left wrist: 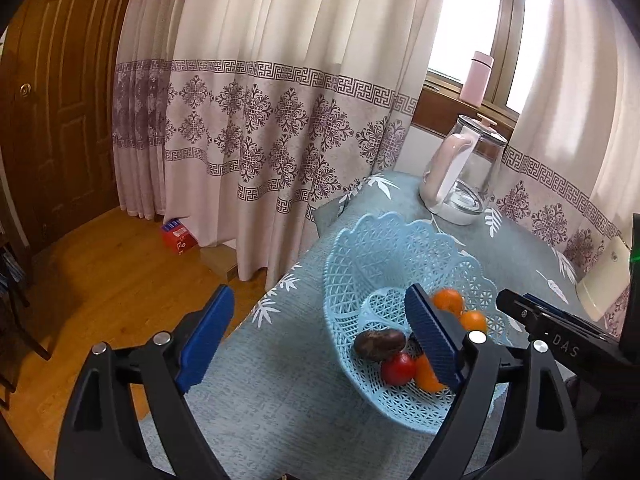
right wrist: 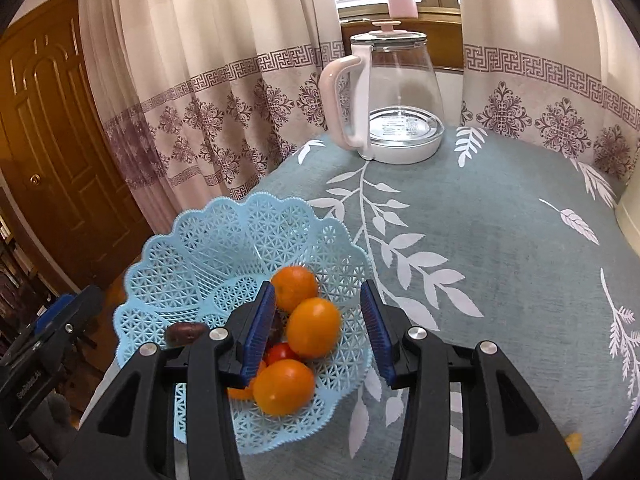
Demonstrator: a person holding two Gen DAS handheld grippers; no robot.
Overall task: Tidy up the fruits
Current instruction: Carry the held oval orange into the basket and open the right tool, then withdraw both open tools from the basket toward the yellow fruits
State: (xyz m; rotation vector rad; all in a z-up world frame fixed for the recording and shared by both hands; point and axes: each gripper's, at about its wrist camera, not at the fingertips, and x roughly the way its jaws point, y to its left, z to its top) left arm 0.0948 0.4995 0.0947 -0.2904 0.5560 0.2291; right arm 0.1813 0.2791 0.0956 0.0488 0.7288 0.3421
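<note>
Right gripper (right wrist: 318, 332) jaws apart above the oranges (right wrist: 313, 327) in the basket (right wrist: 224, 236); left gripper (left wrist: 320, 336) spread wide, empty.

Open cloth to your right, kettle at the back

The tablecloth (right wrist: 500, 248) right of the basket (right wrist: 208, 240) lies bare; the glass kettle (right wrist: 390, 100) blocks the far edge, curtain (right wrist: 200, 80) behind.

The right tool (left wrist: 560, 336) has "DAS" on its black side; the red box (left wrist: 179, 235) on the floor carries unreadable print.
</note>
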